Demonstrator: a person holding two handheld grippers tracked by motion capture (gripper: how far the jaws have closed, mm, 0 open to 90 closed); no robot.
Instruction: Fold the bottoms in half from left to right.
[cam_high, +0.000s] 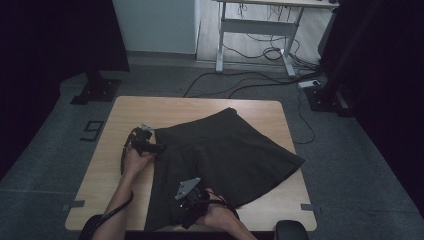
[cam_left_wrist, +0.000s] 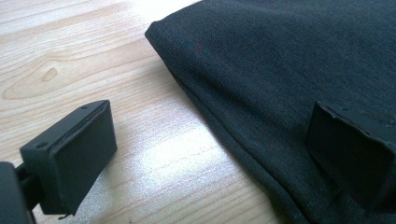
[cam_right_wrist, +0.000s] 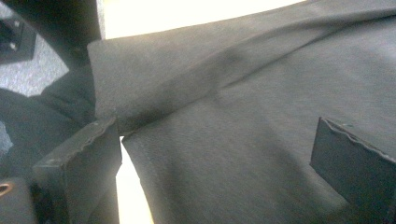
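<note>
Dark skirt (cam_high: 225, 155) lies mostly flat on table (cam_high: 125, 112) in high view with left gripper (cam_high: 150, 147) at its left corner and right gripper (cam_high: 192, 200) on near edge; left gripper view: jaws spread astride hem, nothing pinched; right gripper view: jaws spread over a fold, so folding looks barely begun.

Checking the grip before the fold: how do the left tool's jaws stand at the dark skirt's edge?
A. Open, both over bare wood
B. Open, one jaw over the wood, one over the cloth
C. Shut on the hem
B: in the left gripper view the left tool is open, straddling the skirt edge on the table.
</note>
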